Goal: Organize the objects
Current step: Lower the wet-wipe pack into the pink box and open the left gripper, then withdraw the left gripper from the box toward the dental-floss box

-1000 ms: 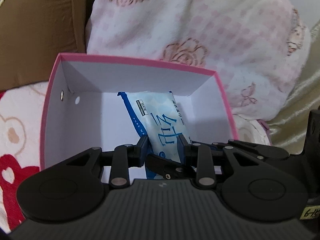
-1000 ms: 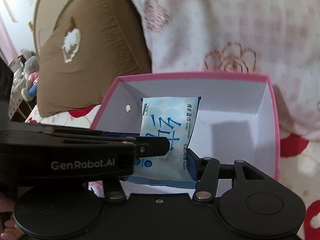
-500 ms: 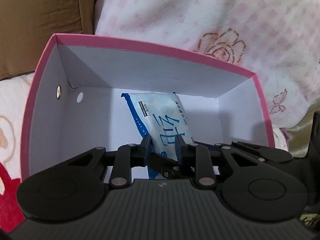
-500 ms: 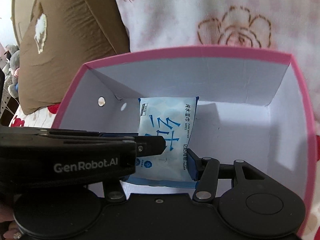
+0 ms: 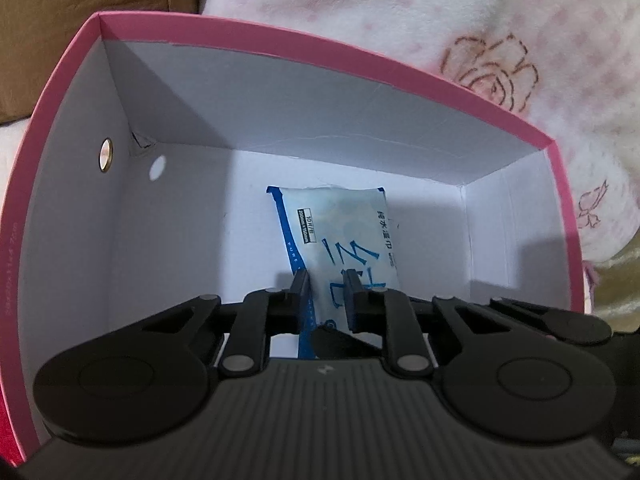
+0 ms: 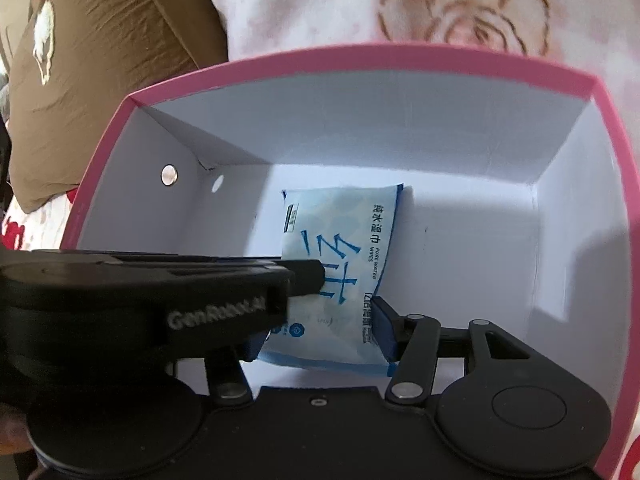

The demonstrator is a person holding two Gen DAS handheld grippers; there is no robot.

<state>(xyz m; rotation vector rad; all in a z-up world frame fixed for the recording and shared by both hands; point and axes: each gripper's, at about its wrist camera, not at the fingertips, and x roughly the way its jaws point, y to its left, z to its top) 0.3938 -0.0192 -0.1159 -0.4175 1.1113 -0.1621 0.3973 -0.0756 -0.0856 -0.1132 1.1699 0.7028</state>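
While both tools reach down into the box, the left gripper (image 5: 326,294) has its jaws drawn in as far as they go, pinching the near left edge of the light-blue soft plastic pack of wet wipes (image 6: 336,268). The right gripper (image 6: 320,332) straddles the pack's near end; its jaws have just been widening, and whether the visible blue pad (image 6: 386,330) presses the wrapper I cannot tell. The pack sits low inside the open pink-rimmed white cardboard box (image 6: 404,56), apparently on its floor. Judgement: light, limp, slick film; it sags from one corner, so grip the sealed edges. Count: one pack, one box, two grippers. Beyond: pink floral blanket (image 5: 440,12), brown cushion (image 6: 100,60).
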